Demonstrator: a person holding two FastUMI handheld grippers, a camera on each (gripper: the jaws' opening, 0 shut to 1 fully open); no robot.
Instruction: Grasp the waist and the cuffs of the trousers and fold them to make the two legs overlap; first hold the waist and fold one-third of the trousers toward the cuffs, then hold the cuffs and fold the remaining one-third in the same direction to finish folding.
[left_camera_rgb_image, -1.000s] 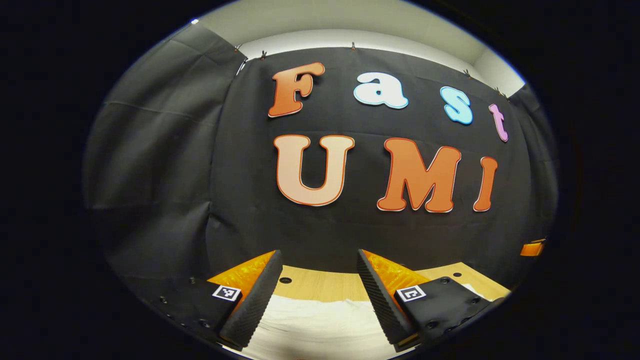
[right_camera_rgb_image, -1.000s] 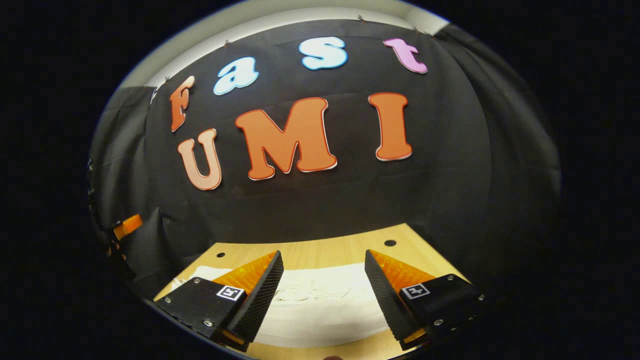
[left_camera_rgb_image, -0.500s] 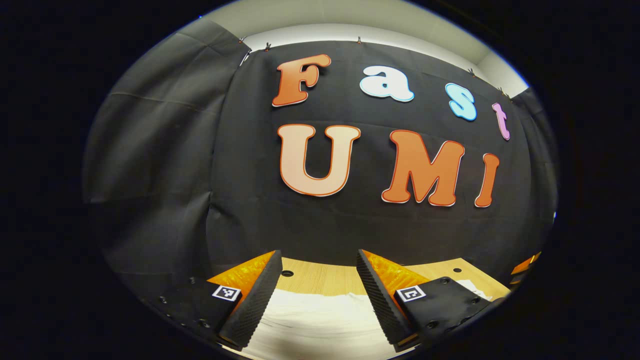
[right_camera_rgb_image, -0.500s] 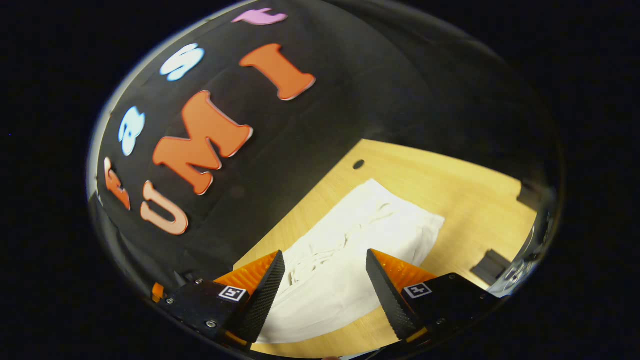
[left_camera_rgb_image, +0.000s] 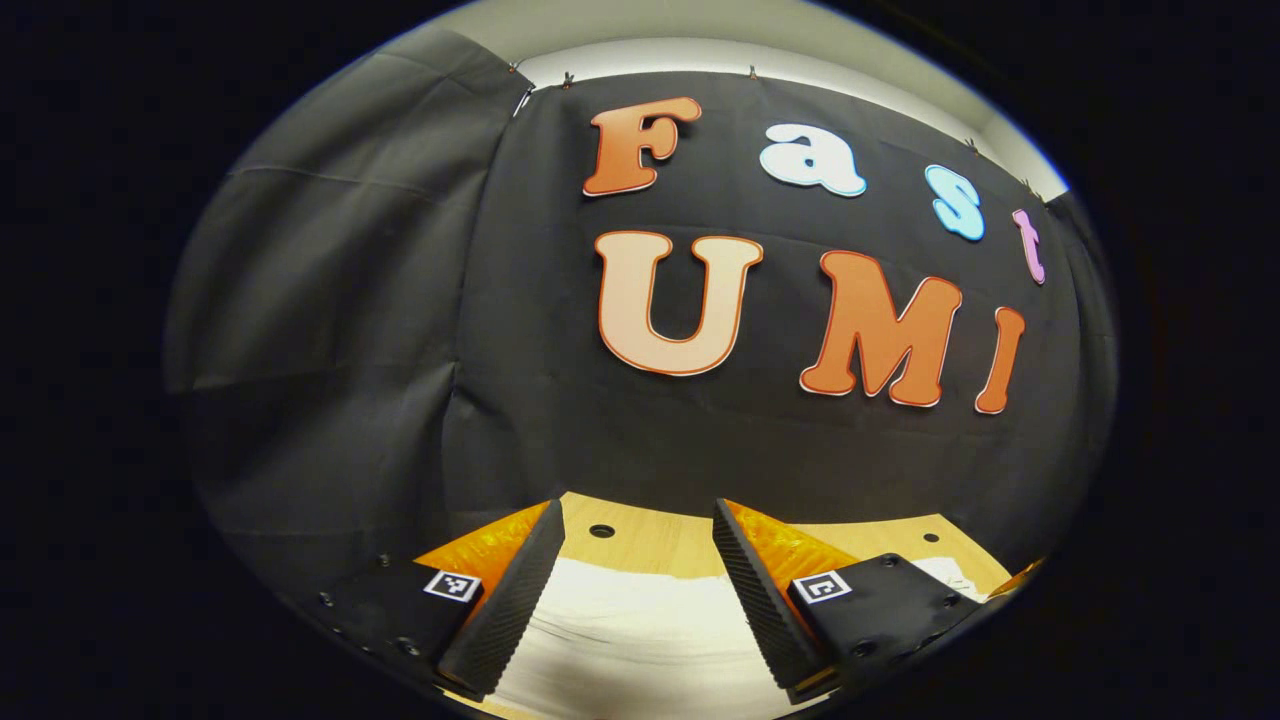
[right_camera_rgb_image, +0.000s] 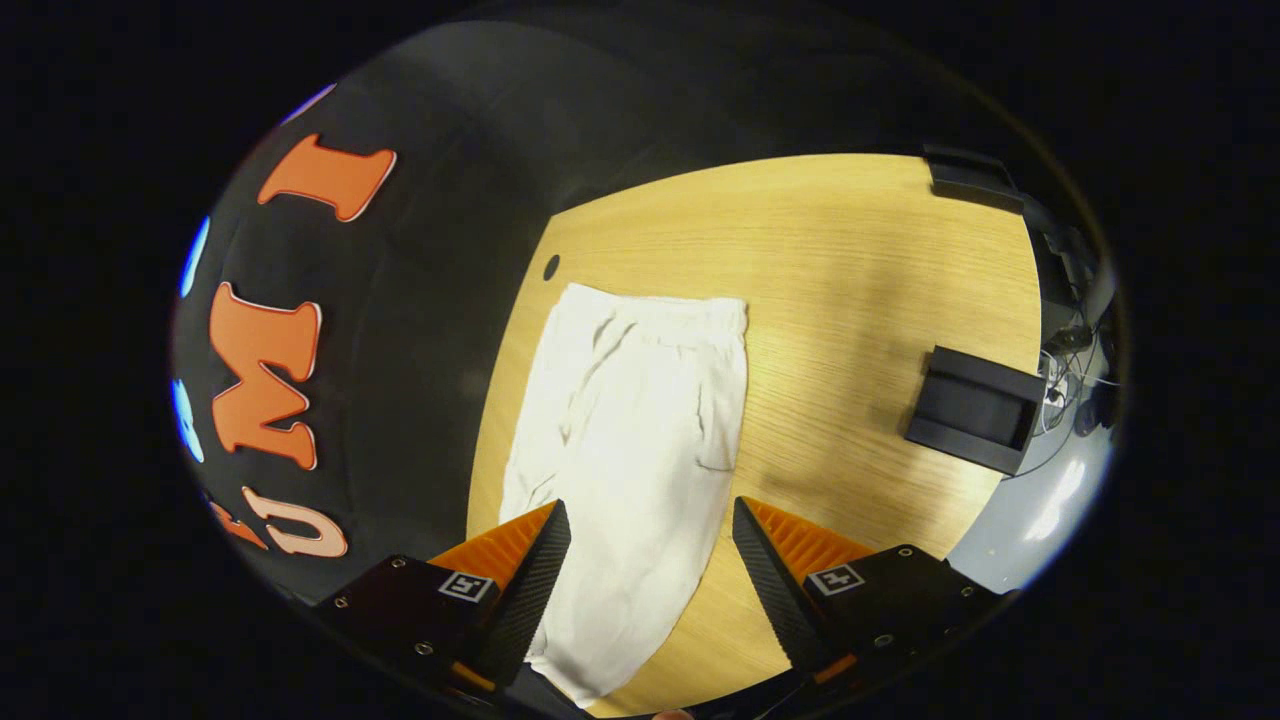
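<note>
White trousers (right_camera_rgb_image: 640, 420) flat on wooden surface (right_camera_rgb_image: 850, 270), waist at far end near a hole in the wood, legs running back under right gripper (right_camera_rgb_image: 648, 560). Fingers apart, nothing between them, above the cloth. Left gripper (left_camera_rgb_image: 632, 580) low over white cloth too, fingers apart, gripping nothing. Black block (right_camera_rgb_image: 975, 408) well to the trousers' right.

Bare table (right_camera_rgb_image: 850, 260) right of trousers (right_camera_rgb_image: 640, 420); black block (right_camera_rgb_image: 975, 408) near edge, wall close on left.
</note>
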